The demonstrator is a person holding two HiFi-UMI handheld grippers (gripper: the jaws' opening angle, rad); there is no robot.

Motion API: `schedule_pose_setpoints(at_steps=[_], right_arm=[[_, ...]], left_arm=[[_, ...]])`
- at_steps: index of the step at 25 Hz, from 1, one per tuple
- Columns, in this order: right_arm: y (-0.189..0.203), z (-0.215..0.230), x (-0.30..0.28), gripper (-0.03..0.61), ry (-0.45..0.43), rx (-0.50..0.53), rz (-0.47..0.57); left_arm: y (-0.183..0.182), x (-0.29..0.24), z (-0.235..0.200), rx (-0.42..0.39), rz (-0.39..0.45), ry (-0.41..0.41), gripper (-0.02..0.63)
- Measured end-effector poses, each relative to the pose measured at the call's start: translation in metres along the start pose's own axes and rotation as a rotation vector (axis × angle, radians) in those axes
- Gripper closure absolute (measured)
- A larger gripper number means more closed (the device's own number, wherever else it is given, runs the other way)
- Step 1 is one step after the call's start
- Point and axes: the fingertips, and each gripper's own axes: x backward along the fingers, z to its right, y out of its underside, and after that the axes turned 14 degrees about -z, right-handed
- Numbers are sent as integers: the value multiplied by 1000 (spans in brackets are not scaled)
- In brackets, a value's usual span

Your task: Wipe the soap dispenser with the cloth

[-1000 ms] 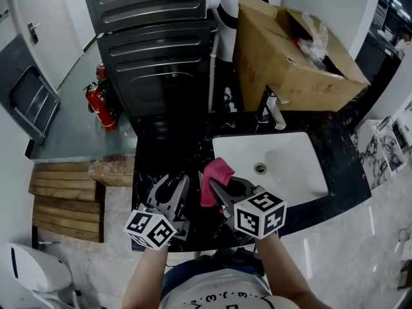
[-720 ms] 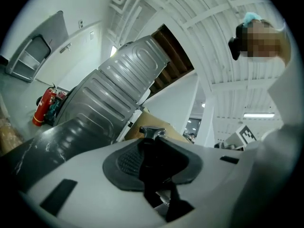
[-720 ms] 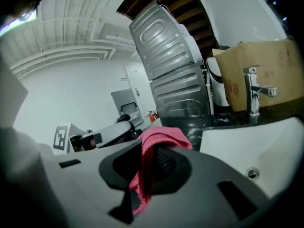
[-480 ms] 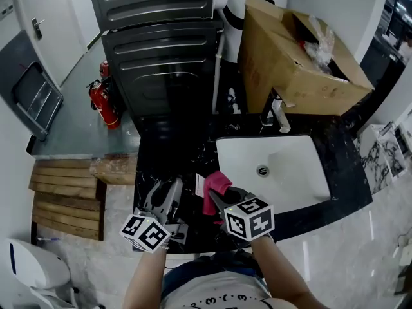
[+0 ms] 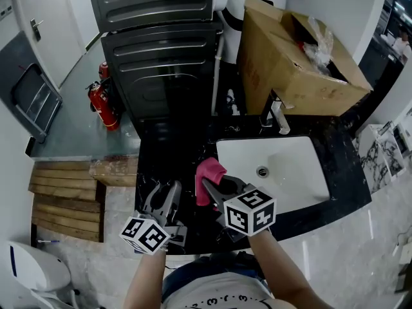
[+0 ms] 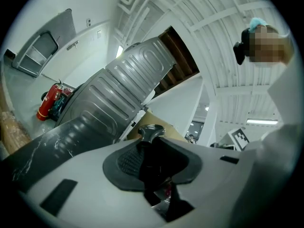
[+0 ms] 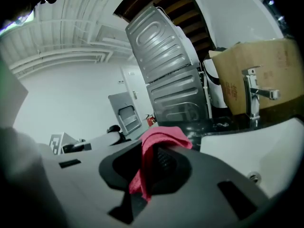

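Right gripper (image 7: 153,161) clamps the cloth (image 5: 208,172), folds hanging free as the wiping face. Left gripper (image 6: 153,161) pinches the dispenser (image 6: 151,133) over the counter's (image 5: 166,152) front edge, beside the cloth.

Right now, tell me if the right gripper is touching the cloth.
Touching. The right gripper has its jaws closed on the cloth; the right gripper view shows the pink fabric pinched between them.
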Motion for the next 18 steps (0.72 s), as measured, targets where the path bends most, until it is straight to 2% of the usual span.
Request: schedule_pose_setpoints(at_steps=[3,6,11,14,18], right_arm=[[-7,-7,-13,529,-22,28,-7],[-2,6,-21,529,-22,-10,-28],[34,47,-25,531,80,-72,-147],[56,52,-28,529,133,-34,-244],[49,47,-13,529,119,-82,-176]], left_arm=[[1,1,-2,-2,-10,-4,505],[1,2,-5,6,-13,0,505],[2,3,-4,-21,-34,-15,505],[1,1,-3,-44,-29,-28,503],[2,-4,5,-137,-41,-57,500]])
